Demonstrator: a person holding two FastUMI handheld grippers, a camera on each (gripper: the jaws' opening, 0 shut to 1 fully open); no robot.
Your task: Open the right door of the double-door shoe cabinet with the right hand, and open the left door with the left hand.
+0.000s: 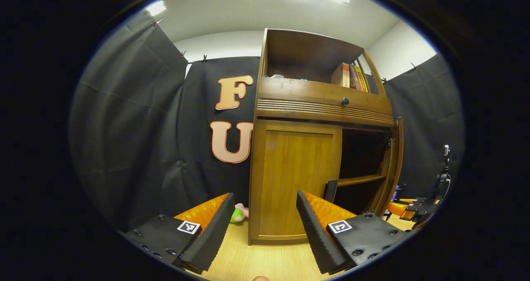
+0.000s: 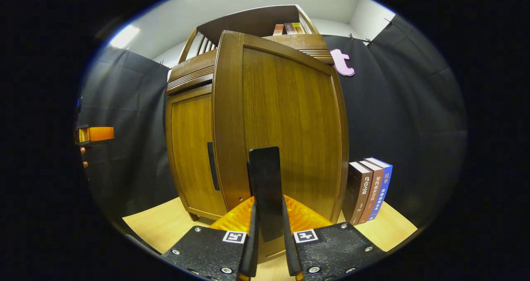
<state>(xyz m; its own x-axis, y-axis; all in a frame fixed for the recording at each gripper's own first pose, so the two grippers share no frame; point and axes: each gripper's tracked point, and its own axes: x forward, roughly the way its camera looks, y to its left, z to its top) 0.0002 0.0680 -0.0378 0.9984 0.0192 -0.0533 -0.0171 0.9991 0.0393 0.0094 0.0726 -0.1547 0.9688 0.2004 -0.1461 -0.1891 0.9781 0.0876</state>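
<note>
In the left gripper view, your left gripper (image 1: 265,227) is wide open and holds nothing. The cabinet (image 1: 323,103) stands ahead on the wooden floor (image 1: 256,260). Its left door (image 1: 296,177) is closed, between and beyond your fingers; the right door (image 1: 395,161) stands swung open. The right gripper (image 1: 408,208) appears at the far right, too small to judge.

In the right gripper view, your right gripper (image 2: 268,231) is clamped on the dark handle (image 2: 265,186) of the right door (image 2: 285,123). Books (image 2: 368,190) stand just beside it.
</note>
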